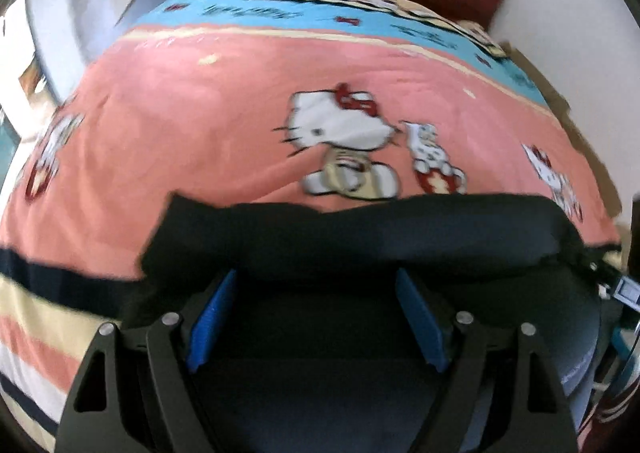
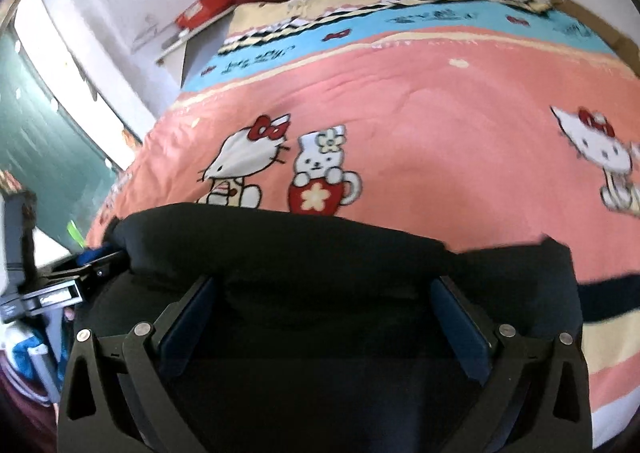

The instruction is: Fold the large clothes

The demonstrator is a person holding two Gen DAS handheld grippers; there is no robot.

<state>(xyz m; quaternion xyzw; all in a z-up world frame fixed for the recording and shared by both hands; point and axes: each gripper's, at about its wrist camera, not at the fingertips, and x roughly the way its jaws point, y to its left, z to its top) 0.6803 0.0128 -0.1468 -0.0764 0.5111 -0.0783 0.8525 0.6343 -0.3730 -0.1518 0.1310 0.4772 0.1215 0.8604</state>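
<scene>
A large black fabric garment (image 1: 360, 237) lies bunched in a thick rolled fold across the near part of a bed covered by a salmon-pink cartoon-cat bedspread (image 1: 224, 125). The bedspread's blue band carries dark lettering, too blurred to read. The left hand-held gripper (image 1: 316, 281) stands wide, its blue-padded fingers (image 1: 212, 313) spread with the dark cloth lying between them. The right hand-held gripper (image 2: 324, 289) is likewise spread wide over the same garment (image 2: 304, 249), gripping nothing.

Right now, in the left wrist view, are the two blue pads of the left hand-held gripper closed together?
No, the left hand-held gripper has its blue pads standing wide apart over the dark folded garment.
</scene>
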